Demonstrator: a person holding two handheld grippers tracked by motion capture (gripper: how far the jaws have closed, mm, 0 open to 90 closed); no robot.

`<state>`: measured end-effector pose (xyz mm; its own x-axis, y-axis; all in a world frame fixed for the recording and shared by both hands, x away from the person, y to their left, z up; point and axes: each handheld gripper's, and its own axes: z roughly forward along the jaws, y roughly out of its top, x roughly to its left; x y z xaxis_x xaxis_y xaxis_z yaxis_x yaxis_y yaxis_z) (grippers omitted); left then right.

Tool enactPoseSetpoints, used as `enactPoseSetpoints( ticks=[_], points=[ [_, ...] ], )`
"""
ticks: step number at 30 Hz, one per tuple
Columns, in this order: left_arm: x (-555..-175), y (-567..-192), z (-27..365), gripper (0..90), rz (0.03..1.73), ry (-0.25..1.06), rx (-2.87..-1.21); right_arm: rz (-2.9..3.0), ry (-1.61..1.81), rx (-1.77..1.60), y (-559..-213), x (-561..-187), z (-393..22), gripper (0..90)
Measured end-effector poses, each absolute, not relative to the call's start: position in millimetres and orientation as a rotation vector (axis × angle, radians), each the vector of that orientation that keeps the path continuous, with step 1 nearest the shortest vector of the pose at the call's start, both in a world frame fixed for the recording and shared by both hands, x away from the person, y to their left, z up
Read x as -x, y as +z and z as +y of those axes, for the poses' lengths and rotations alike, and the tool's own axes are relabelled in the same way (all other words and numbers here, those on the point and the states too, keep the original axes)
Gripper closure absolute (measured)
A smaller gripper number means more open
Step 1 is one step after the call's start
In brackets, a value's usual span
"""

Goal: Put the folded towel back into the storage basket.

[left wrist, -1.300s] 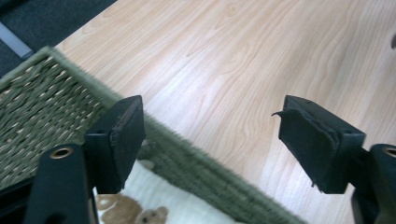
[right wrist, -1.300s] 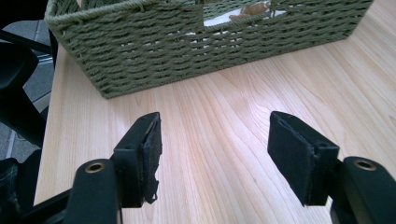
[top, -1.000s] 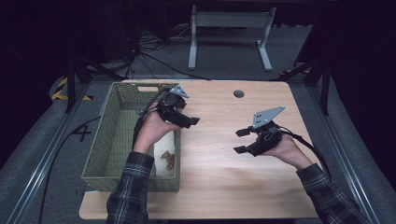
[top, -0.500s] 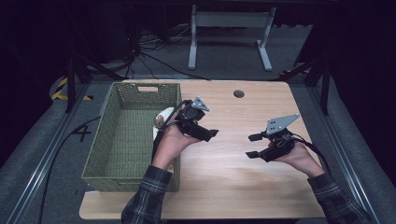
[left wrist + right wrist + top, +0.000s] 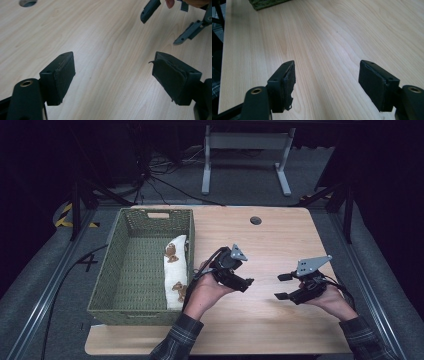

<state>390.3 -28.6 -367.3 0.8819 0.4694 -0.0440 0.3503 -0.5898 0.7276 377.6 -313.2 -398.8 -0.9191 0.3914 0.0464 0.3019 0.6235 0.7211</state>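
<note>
High view first: I take the green woven rectangular basket (image 5: 135, 265) on the left part of the pale wooden bench (image 5: 280, 240) as my landmark. Inside it, along the wall nearest the bench's middle, lies the white cloth with brown animal prints (image 5: 176, 270), stretched lengthwise and resting flat.

A second ago my left gripper (image 5: 243, 283) hung over the basket's near right corner, and only a scrap of the cloth showed there. Now that gripper has swung out to the right of the basket and sunk lower over bare wood, its fingers spread with nothing between them. My right gripper (image 5: 283, 286) sits farther right again, well apart from the basket; its fingers have just been opening and stand spread, also empty. I judge the cloth delivered into the basket and both hands backing off, so the placing step looks finished.

Left gripper view adds what the overhead cannot: the worn, peeling pad on one of its own fingers (image 5: 170, 77), plain bench grain between them, and the right gripper's grey fingers (image 5: 150, 10) across from it. Right gripper view shows its own spread fingers (image 5: 375, 85) over empty wood, with a corner of the basket (image 5: 265, 3) at the far edge.
</note>
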Motion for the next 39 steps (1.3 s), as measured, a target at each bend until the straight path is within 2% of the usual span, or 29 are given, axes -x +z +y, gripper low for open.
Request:
enactPoseSetpoints(
  ticks=[11, 24, 30, 39],
  points=[
    [-374, -412, -48, 17.4, 0.561, 0.147, -2.298, 2.728, 1.134, -0.664, -429, -367, -342, 26.9],
    [-364, -454, -51, 16.0, 0.539, 0.125, -2.342, 2.712, 1.031, -0.711, -455, -354, -354, 24.5],
    [-361, -464, -55, 13.2, 0.505, 0.112, -2.387, 2.695, 1.017, -0.69, -458, -351, -355, 21.7],
    [-358, -468, -55, 11.5, 0.457, 0.159, -2.382, 2.679, 1.013, -0.668, -460, -350, -353, 20.5]
  ],
)
